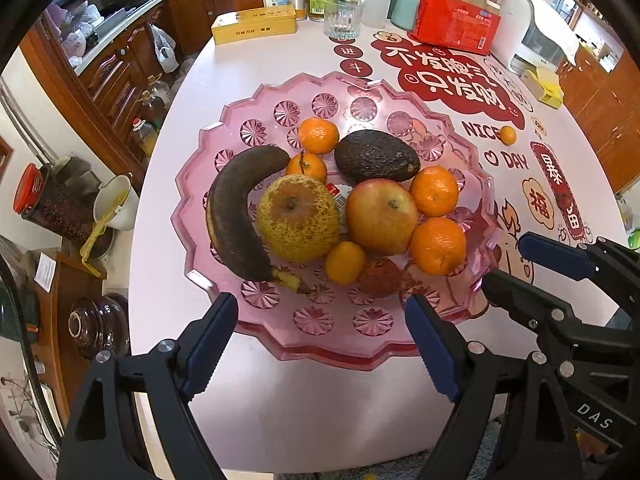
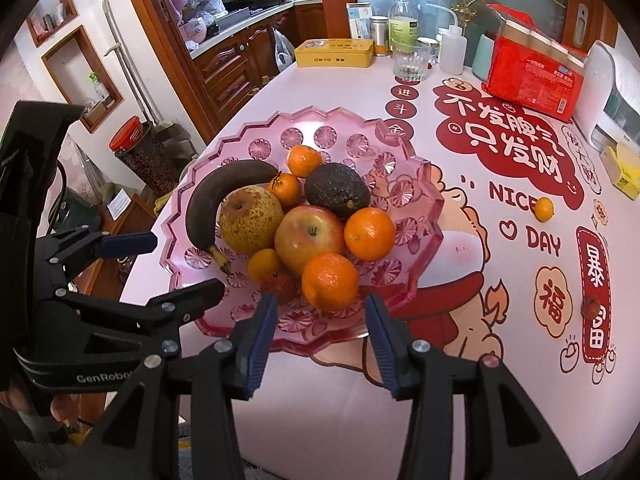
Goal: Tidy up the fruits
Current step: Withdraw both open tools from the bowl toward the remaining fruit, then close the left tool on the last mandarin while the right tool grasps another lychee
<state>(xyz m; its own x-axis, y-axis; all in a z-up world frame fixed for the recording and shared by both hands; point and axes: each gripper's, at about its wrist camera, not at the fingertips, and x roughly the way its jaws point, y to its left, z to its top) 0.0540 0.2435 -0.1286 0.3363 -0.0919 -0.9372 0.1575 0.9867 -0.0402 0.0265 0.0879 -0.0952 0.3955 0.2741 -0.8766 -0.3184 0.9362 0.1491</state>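
Small orange (image 2: 544,209) lay loose on tabletop (image 2: 460,360), right of bowl (image 2: 416,280); right gripper (image 2: 320,338) nearer, both grippers apart, empty.

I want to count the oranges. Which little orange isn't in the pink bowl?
The small orange beside the word NICE sits alone on the table; all others lie in the pink bowl.

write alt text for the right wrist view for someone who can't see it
A pink scalloped fruit tray on a pink table holds a blackened banana, pear, apple, avocado and several oranges. The open right gripper hovers at its near rim, the open left gripper beside it. One small orange lies loose on the table.
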